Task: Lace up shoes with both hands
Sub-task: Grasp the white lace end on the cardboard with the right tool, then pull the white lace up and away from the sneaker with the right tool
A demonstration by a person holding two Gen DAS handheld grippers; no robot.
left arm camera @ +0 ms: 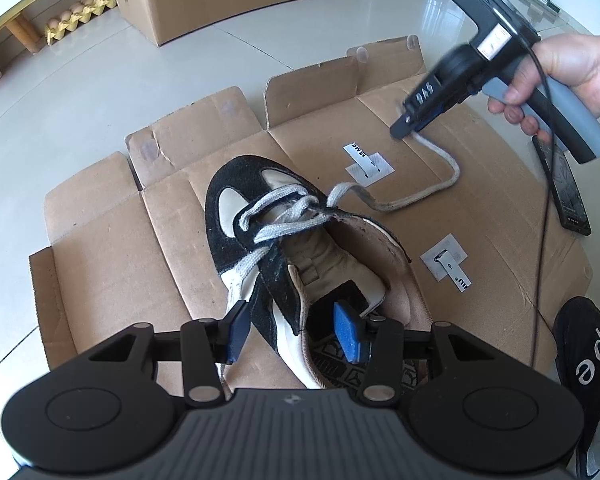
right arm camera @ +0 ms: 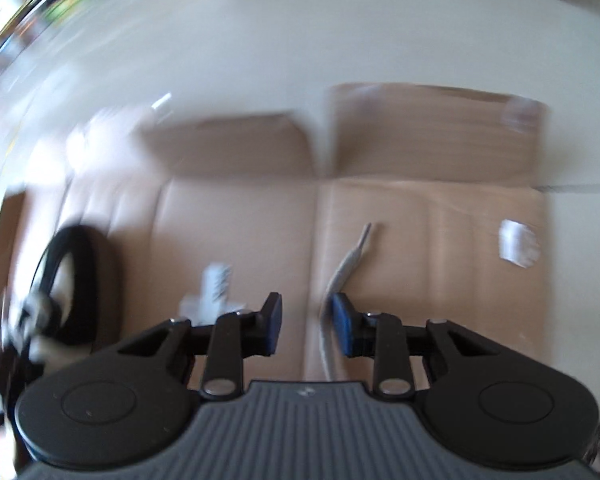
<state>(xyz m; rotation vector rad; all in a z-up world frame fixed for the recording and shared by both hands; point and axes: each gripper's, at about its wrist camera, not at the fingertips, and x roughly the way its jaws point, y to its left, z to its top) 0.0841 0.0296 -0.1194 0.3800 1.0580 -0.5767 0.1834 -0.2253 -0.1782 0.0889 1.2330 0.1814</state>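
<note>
So here's where we're at with the shoe (left arm camera: 284,264). Our left gripper (left arm camera: 294,334) sits about half open, straddling the shoe's near side wall: one blue pad outside the black suede and white panel, the other down inside the opening. We can't really tell if the pads are pressing on the wall or just sitting around it.

Our right gripper (right arm camera: 304,330) is out over the cardboard, well off to the right of the shoe. In the right wrist view its jaws stand apart, with the lace (right arm camera: 340,276) running through the gap, right against the inner face of the right-hand pad; the other pad stays clear, so we aren't pinching it. From the left wrist view (left arm camera: 406,126) the lace looks like it starts right at the tips, but that view is blurred there.

Materials: the shoe is fuzzy black suede with smooth cream panels, a tan lining and a patterned insole. The lace is flat, woven, greyish, criss-crossed through the front eyelets, then snaking loose across the flattened cardboard box (left arm camera: 100,260), which is matte brown, creased, with white labels stuck on. The floor (left arm camera: 120,80) is glossy pale tile. A dark phone (left arm camera: 566,188) lies at the cardboard's right edge.
</note>
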